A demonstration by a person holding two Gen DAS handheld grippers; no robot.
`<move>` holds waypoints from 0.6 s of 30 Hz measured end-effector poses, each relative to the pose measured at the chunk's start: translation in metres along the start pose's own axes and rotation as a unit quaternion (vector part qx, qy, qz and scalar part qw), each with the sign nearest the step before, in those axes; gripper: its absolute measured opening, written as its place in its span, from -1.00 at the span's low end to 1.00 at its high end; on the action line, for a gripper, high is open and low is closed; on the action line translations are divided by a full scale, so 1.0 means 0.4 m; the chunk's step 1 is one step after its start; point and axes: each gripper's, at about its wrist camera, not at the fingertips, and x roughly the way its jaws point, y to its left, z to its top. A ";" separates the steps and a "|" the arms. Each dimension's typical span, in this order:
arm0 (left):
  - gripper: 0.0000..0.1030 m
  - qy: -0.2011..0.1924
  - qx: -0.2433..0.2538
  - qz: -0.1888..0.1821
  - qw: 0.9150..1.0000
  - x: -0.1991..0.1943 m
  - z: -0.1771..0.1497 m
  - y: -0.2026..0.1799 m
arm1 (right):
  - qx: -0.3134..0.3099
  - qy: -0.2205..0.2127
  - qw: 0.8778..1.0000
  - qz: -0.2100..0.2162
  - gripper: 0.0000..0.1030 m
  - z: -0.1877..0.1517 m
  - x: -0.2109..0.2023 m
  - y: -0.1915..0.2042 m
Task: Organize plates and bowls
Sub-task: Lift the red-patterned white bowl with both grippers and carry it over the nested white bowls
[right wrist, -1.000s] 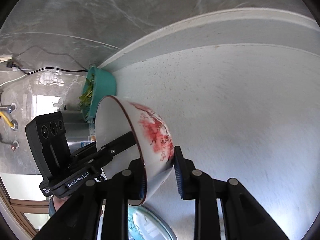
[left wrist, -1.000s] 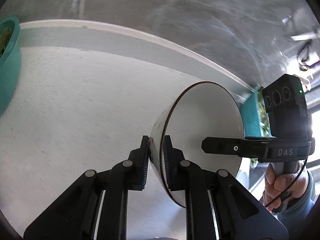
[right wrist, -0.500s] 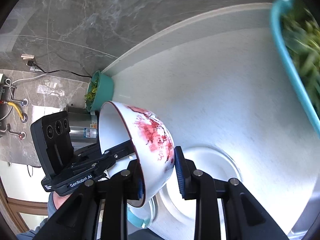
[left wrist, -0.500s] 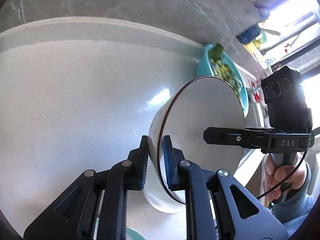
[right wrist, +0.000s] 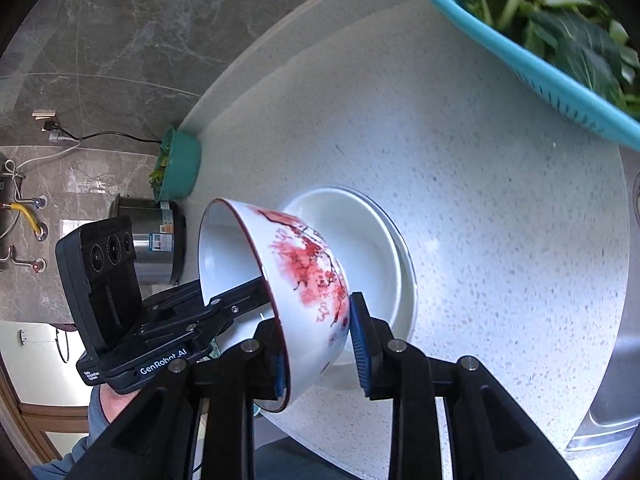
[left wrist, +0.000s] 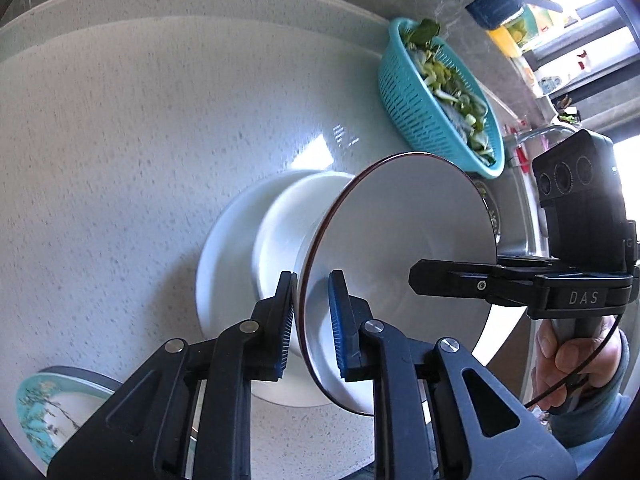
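Note:
A white bowl with red blossoms (right wrist: 304,264) hangs tilted on its side above the counter, its plain inside (left wrist: 400,248) facing the left wrist camera. My right gripper (right wrist: 320,344) is shut on its wall, one pad inside and one on the painted outside. My left gripper (left wrist: 312,312) straddles the opposite rim. Its jaws are opening: the outer pad lies against the wall and the inner pad stands a little off the rim. Just beyond the held bowl a plain white bowl (right wrist: 360,240) rests on a white plate (left wrist: 224,264).
A teal colander of greens (left wrist: 420,92) stands at the back right by the steel sink (right wrist: 608,400). A teal patterned plate (left wrist: 44,404) lies near the counter's front. At the far left stand a teal bowl of greens (right wrist: 180,164) and a steel pot (right wrist: 160,248).
Both grippers carried the blossom bowl sideways along the counter, so the white plate with its bowl and the colander came into view. The left jaws have spread slightly off the rim.

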 end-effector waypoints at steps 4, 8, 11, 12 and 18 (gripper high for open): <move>-0.68 0.006 -0.001 0.006 1.000 0.041 0.003 -0.017 | -0.002 0.003 1.000 -0.006 -0.44 -0.009 0.002 -0.014; -0.67 0.007 0.002 0.014 1.000 0.078 0.007 -0.038 | -0.008 0.002 1.000 -0.019 -0.44 -0.010 0.006 -0.017; -0.67 0.007 0.003 0.015 1.000 0.080 0.006 -0.040 | -0.014 0.003 1.000 -0.024 -0.44 -0.016 0.000 -0.025; -0.67 0.008 0.004 0.016 1.000 0.082 0.008 -0.042 | -0.019 0.003 0.999 -0.028 -0.44 -0.015 0.000 -0.022; -0.67 0.013 0.003 0.019 1.000 0.081 0.003 -0.033 | -0.037 0.005 0.998 -0.049 -0.39 -0.003 -0.002 0.002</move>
